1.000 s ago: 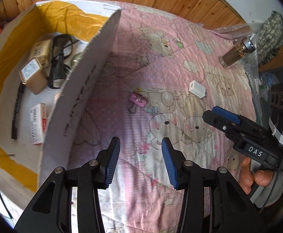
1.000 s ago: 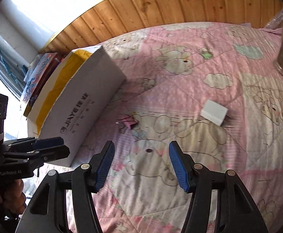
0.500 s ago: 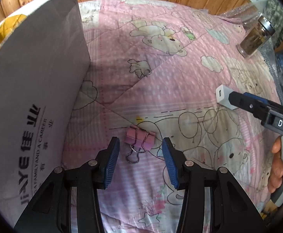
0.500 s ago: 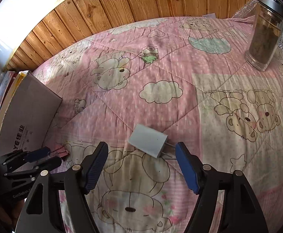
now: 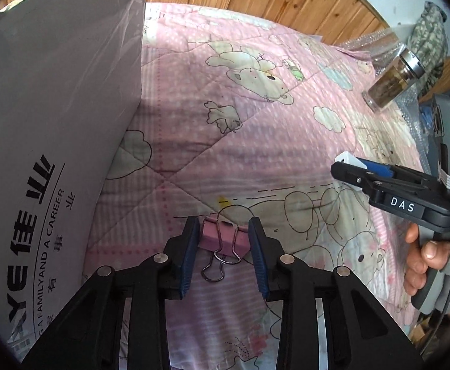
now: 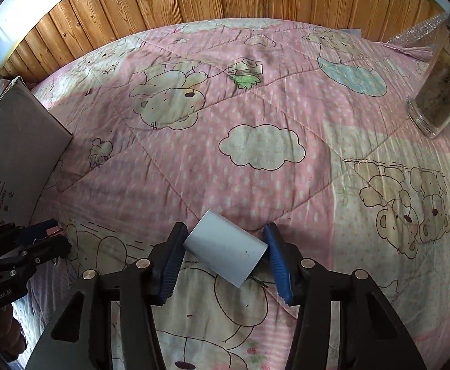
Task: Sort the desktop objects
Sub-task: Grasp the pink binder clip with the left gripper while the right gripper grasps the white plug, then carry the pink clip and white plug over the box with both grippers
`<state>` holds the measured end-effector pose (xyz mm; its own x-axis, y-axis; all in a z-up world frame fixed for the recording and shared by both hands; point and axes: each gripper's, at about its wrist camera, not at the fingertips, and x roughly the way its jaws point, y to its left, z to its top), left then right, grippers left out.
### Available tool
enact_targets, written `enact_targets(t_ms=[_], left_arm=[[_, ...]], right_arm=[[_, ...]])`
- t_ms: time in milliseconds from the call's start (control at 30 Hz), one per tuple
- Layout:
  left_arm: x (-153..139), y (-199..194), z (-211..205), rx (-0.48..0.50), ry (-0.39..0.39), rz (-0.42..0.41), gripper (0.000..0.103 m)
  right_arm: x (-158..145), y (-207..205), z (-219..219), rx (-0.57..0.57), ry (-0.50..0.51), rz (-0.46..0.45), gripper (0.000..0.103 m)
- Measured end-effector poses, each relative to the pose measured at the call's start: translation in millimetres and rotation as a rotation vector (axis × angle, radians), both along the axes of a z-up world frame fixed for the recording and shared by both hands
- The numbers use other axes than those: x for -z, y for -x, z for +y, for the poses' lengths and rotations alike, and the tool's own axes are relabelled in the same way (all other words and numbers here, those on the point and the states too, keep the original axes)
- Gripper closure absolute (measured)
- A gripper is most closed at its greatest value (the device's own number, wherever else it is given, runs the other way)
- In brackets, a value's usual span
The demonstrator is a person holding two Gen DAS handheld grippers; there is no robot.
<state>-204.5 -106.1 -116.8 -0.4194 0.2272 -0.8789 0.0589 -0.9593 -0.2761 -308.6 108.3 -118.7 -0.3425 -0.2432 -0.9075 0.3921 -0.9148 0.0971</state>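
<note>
Straddling the pink binder clip (image 5: 222,238), the left tool (image 5: 223,248) sits low on the pink cartoon quilt (image 5: 256,141) in the left wrist view. Its blue pads (image 5: 189,254) flank the clip body at a narrow spread, the left pad touching or nearly touching it; whether the right pad makes contact cannot be told. Half a second ago the clip lay just ahead of the fingertips; now it is between them, its wire handles pointing back toward the camera. The grey cardboard box (image 5: 55,141) stands just to the left, its printed wall filling that side. The right tool (image 5: 379,182) shows at right, a white corner of the charger block (image 5: 347,158) visible at its tip. A glass jar (image 5: 393,81) stands far right.

In the right wrist view, the right tool (image 6: 225,254) is spread wide around the white charger block (image 6: 225,251), which lies skewed on the quilt (image 6: 256,98). The left pad touches its near corner; the right pad stands close beside it. Earlier the block lay ahead of the pads. The left tool (image 6: 44,236) is at lower left beside the box (image 6: 15,135). The jar (image 6: 441,92) stands upper right.
</note>
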Motion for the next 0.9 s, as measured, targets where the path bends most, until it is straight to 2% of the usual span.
enact_targets(t_ms=[333, 567, 900], left_arm=[[-28, -9, 7, -0.029, -0.023, 0.037, 0.071], [-46, -12, 10, -0.05, 0.001, 0.034, 0.071], [-73, -36, 11, -0.049, 0.026, 0.026, 0.071]], right_arm=[[-33, -11, 9, 0.019, 0.085, 0.009, 0.051], [-45, -22, 6, 0.013, 0.096, 0.006, 0.051], [-58, -46, 5, 0.014, 0.102, 0.01, 0.051]])
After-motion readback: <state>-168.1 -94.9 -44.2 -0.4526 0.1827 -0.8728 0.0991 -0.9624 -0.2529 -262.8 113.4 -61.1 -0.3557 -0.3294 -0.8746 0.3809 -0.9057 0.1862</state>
